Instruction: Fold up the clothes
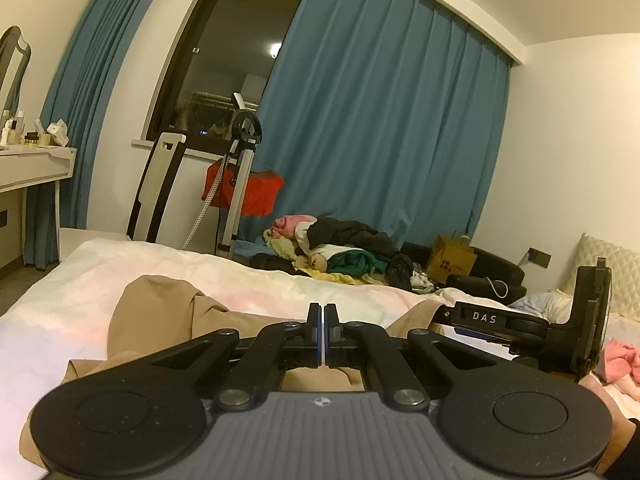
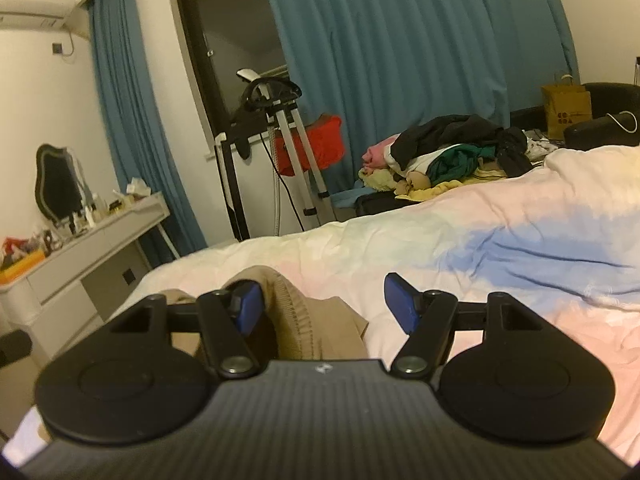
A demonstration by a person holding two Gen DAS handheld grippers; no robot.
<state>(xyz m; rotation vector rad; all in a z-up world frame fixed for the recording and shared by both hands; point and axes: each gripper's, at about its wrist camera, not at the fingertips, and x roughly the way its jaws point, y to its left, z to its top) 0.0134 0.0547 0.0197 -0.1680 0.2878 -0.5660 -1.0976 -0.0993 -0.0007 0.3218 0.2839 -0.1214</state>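
Left tool (image 1: pixel 322 336) fills the foreground of its own view, its two fingers pressed together with only a hairline gap; whether a fold of cloth is pinched between them I cannot tell, since the tips block the fabric behind. Beneath and around it lies the tan garment (image 1: pixel 160 308), rumpled, spread over the near part of the bed (image 1: pixel 80 280). Over on the right wrist view, the right tool (image 2: pixel 325 304) stands wide open, blue pads well apart, nothing between them but the garment's ribbed hem, which sits close to the left pad. That same tool shows side-on at the right edge of the left view, just above the cloth.

Containers now: a brown paper bag (image 2: pixel 567 106) stands on the far side of the bed, contents hidden. Beside it, a heap of clothes (image 2: pixel 448 152), dark, green, yellow and pink all tangled, hard to separate piece from piece. A desk (image 2: pixel 92 236) on the left carries small bottles, too blurred to name.

Plenty of bare bedcover stretches right of the garment, out to the far edge.
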